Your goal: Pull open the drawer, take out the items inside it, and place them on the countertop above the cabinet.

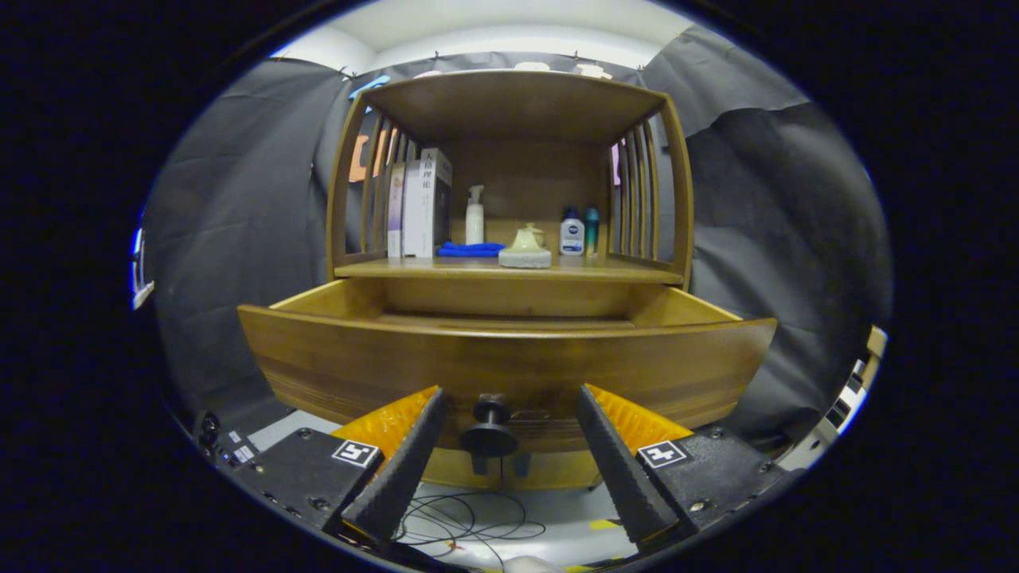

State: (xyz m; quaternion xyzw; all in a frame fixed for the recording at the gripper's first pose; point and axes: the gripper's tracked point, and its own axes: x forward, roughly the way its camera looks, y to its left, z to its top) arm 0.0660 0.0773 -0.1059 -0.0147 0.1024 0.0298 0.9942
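Note:
The wooden drawer (509, 358) stands pulled out of the cabinet, its curved front panel just ahead of my fingers. A dark round knob (490, 430) sticks out from the panel's lower middle and sits between my two fingers, untouched. My gripper (509, 398) is open, one finger on each side of the knob with a gap to it. The drawer's inside is hidden behind the front panel, so I cannot see what lies in it. Above the drawer is the countertop (605, 270).
On the countertop stand books (422, 205), a white pump bottle (475, 215), a blue cloth (470, 249), a pale dish with a lump on it (525, 251), and two small bottles (571, 232). Slatted sides and a top shelf (517, 99) enclose it. Cables (470, 521) lie on the floor below.

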